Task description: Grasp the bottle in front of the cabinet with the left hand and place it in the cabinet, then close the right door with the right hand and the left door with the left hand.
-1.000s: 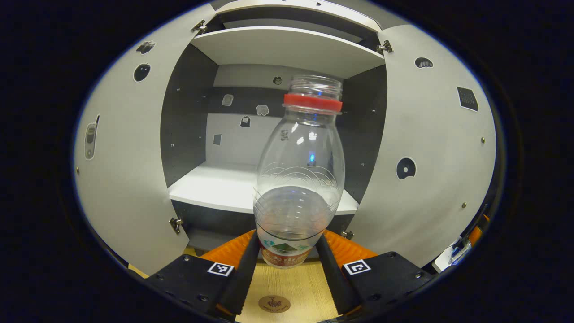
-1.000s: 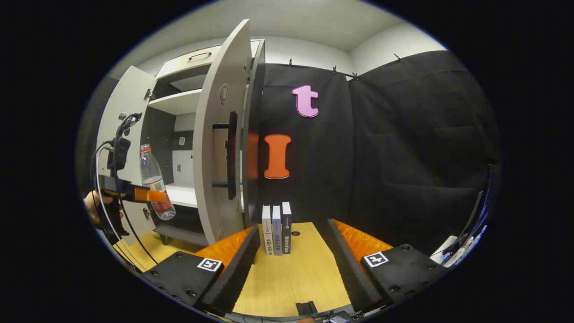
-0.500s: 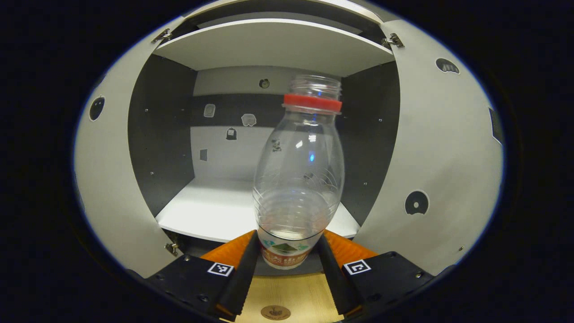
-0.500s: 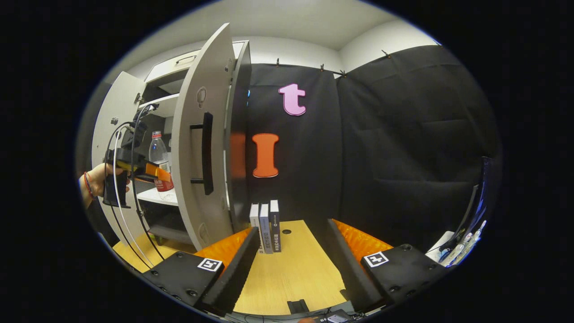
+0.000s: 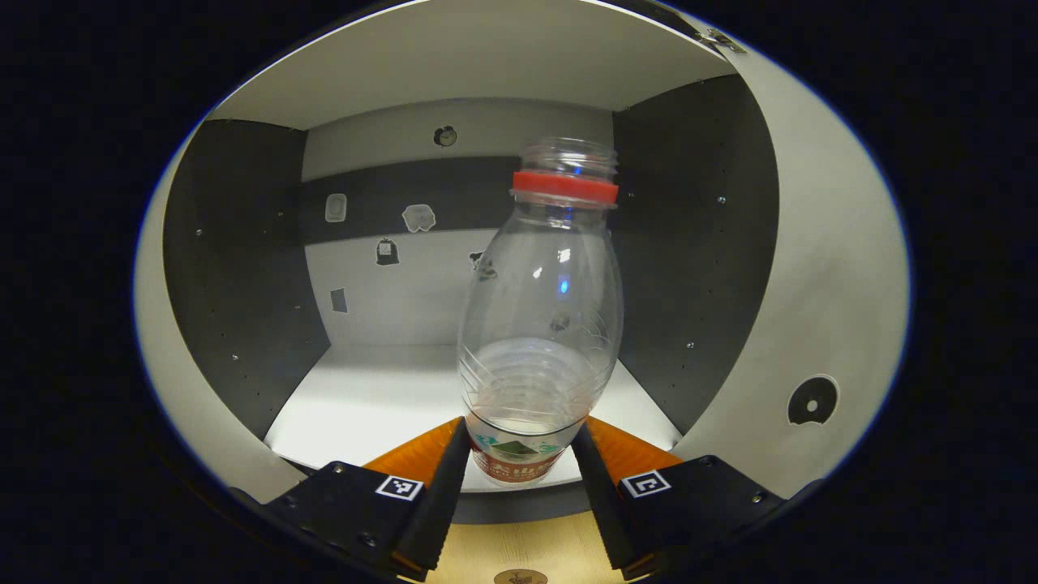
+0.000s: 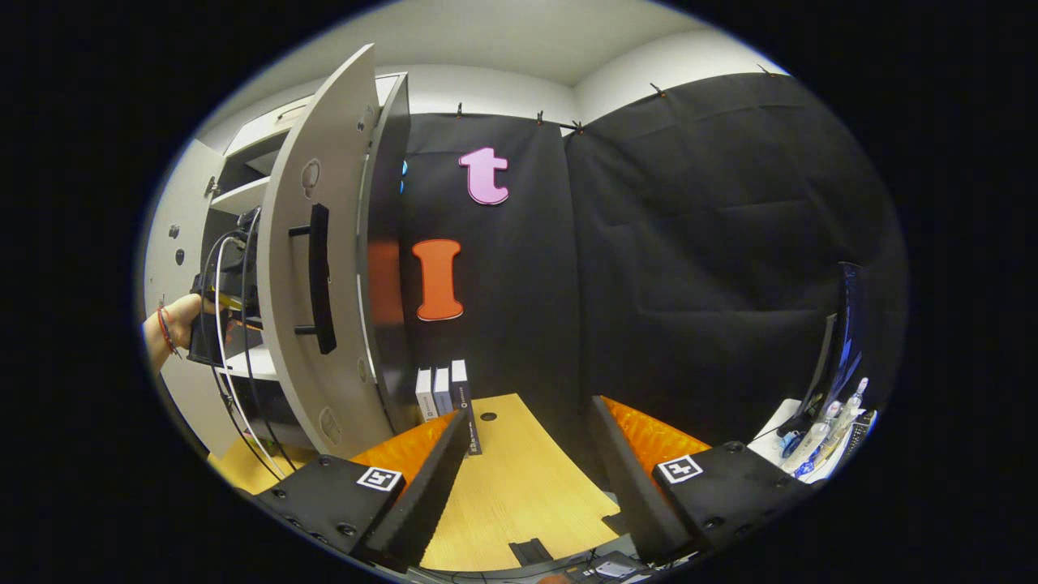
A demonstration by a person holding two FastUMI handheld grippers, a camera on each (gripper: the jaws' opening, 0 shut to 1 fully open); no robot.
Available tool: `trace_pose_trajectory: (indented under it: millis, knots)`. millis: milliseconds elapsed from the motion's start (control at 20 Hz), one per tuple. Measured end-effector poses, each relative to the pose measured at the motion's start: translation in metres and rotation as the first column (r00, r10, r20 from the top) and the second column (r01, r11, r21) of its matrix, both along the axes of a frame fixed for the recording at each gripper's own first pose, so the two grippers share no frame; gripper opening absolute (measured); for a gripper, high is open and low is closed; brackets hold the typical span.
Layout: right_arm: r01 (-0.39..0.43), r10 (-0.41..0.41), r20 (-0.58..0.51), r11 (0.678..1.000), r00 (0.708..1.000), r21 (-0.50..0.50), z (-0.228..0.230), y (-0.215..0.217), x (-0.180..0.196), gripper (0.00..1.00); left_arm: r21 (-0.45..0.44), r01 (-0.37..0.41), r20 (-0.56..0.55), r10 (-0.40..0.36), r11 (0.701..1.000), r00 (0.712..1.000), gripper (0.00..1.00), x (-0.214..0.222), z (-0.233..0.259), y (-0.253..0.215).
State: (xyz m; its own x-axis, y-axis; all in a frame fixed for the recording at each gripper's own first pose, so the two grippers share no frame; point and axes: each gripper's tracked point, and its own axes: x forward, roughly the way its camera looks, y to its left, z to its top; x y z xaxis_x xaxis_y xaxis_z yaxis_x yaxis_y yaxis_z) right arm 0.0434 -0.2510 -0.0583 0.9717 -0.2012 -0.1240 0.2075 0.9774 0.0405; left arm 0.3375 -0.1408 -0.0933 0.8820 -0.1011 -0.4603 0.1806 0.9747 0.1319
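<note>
In the left gripper view, a clear plastic bottle (image 5: 539, 324) with a red neck ring and a red label stands upright between my fingers. My left gripper (image 5: 519, 474) is shut on the bottle's lower part, at the front of the cabinet's white lower shelf (image 5: 381, 401). In the right gripper view, my right gripper (image 6: 527, 470) is open over the wooden table, with nothing between its fingers. The cabinet's right door (image 6: 312, 268), with a black handle (image 6: 318, 280), stands open to its left. Beyond the door a hand (image 6: 174, 324) holds the left gripper's body.
Dark side walls (image 5: 235, 268) and an upper shelf (image 5: 454, 73) enclose the compartment; stickers dot its back wall. The right door's inner face (image 5: 819, 300) curves along the right. Three books (image 6: 442, 393) stand on the table by the black cloth. A monitor edge (image 6: 843, 324) and small items sit far right.
My left gripper carried the bottle forward into the cabinet opening, over the lower shelf. The right gripper view swung right, so the door and books slid left and the bottle passed behind the door.
</note>
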Motion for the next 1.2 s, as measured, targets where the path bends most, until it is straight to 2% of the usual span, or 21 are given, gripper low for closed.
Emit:
trace_pose_trajectory:
  millis: [50, 350, 700, 1050, 1200]
  knots:
    - [0.009, -0.009, -0.006, 1.000, 1.000, 0.001, -0.002, 0.000, 0.000, 0.98, -0.007, 0.005, -0.024, -0.005, 1.000, 1.000, 0.75, 0.002, -0.008, -0.003]
    - [0.040, -0.041, -0.023, 0.999, 0.999, -0.007, -0.005, 0.002, 0.005, 0.98, -0.050, 0.020, -0.070, -0.023, 0.999, 0.997, 0.75, 0.022, -0.024, -0.012]
    - [0.036, -0.036, -0.034, 0.999, 0.999, -0.011, -0.007, 0.006, 0.009, 0.98, -0.089, 0.003, -0.109, -0.012, 0.996, 0.994, 0.77, 0.024, -0.035, -0.008]
    - [0.029, -0.029, -0.043, 1.000, 0.999, -0.003, -0.012, 0.008, 0.009, 0.98, -0.055, -0.013, -0.106, 0.007, 0.998, 0.994, 0.80, 0.023, -0.035, -0.006]
    - [0.033, -0.033, -0.043, 0.999, 0.999, 0.000, -0.012, 0.005, 0.008, 0.98, -0.057, -0.013, -0.106, 0.007, 0.998, 0.994, 0.85, 0.024, -0.034, -0.009]
